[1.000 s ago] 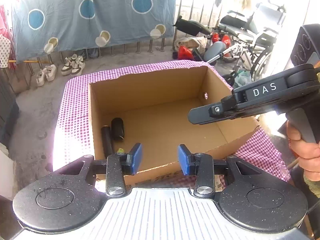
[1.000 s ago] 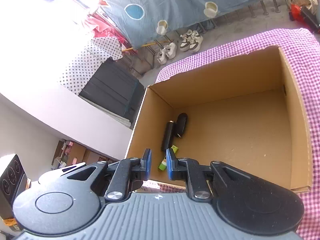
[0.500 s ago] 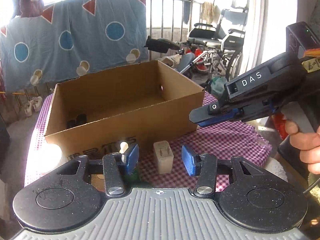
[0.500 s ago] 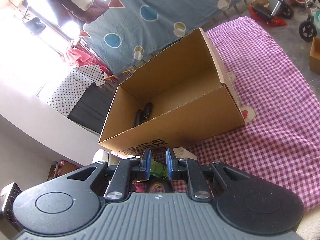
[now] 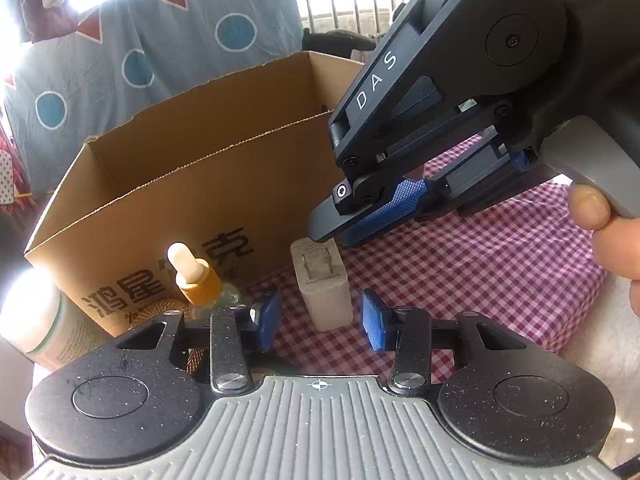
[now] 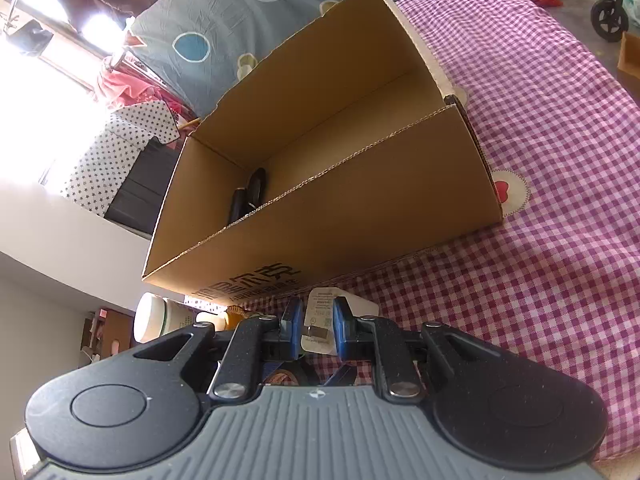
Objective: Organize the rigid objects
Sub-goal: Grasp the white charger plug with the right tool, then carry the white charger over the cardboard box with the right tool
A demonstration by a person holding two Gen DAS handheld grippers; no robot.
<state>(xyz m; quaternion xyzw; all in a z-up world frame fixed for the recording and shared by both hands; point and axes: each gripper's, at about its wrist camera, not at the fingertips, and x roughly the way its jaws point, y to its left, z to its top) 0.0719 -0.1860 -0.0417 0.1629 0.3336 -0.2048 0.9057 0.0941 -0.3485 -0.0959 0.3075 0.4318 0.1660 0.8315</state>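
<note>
A white plug charger (image 5: pixel 324 284) stands upright on the checked cloth, in front of the cardboard box (image 5: pixel 200 200). My left gripper (image 5: pixel 320 320) straddles it; its jaws are closing, and the blue pads stand clear of the charger's sides. My right gripper (image 5: pixel 332 228) comes in from the upper right, shut and holding nothing, with its tips right at the charger's top. In the right wrist view the charger (image 6: pixel 320 312) shows through the narrow slit of the right gripper (image 6: pixel 318 322). Two black cylinders (image 6: pixel 248 196) lie inside the box (image 6: pixel 360 208).
A dropper bottle with an amber collar (image 5: pixel 196 276) stands just left of the left fingers, against the box front. A white jar (image 5: pixel 32 312) sits farther left. The purple checked cloth (image 6: pixel 540 280) spreads out to the right of the box.
Both grippers have dropped from above the open box to the cloth in front of it. The charger has come between the left fingers, and the right gripper has closed in over it.
</note>
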